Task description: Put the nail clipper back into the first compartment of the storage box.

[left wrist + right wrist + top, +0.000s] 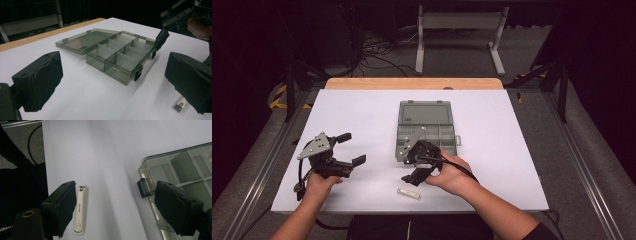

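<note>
From the high view we see the white table (362, 115) with the grey compartment box (426, 131) lying open near its middle, lid folded back toward the far edge, and the nail clipper (409, 193) flat on the table near the front edge, just in front of the right gripper (413, 176). The left gripper (352, 148) sits well to the left of the box, held by the left hand (318, 184). In the left gripper view we get what the high view cannot resolve: the box (117, 56) is divided into separate compartments by upright walls, its lid rests flat on the table, and a dark latch hangs at its near corner; the end of the clipper (180, 105) shows by the right-hand jaw. In the right gripper view we read the clipper (80, 210) lengthwise, pale and slim, lying just beside the left-hand jaw, with the box corner (175, 167) behind the other jaw. Both grippers stand with jaws wide apart. We see nothing clamped in either; no contact between the right gripper's pad and the clipper can be confirmed.
</note>
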Tool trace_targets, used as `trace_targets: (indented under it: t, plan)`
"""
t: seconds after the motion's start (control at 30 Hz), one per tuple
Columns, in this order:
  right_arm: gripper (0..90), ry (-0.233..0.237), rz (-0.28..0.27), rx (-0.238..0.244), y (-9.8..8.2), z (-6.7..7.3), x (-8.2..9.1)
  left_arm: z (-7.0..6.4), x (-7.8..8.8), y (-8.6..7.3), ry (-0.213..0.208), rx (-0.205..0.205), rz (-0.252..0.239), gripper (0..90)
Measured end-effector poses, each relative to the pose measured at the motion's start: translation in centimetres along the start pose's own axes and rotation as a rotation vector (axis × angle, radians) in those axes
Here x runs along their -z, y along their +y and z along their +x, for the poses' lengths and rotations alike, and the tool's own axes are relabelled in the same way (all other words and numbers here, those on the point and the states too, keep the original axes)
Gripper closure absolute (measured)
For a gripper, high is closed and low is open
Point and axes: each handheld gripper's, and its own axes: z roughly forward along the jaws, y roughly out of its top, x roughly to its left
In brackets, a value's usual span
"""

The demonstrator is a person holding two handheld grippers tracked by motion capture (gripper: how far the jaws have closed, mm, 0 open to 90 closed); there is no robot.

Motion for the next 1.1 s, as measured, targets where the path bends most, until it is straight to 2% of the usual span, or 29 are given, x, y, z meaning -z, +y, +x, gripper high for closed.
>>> trace_targets:
  t: [0.53,0.77,1.1]
  plan:
    - [18.5,0.053,0.055,0.020,-0.3,1.6,-2.9,0.0,0.0,0.0,-0.005,0.000,0.002,2.3]
    - [18.1,0.095,0.115,0.010,-0.5,2.6,-4.3,0.0,0.0,0.0,-0.004,0.003,0.001,2.3]
    - [19.0,0.105,0.134,0.027,-0.7,3.1,-5.1,0.0,0.0,0.0,-0.004,0.003,0.000,2.3]
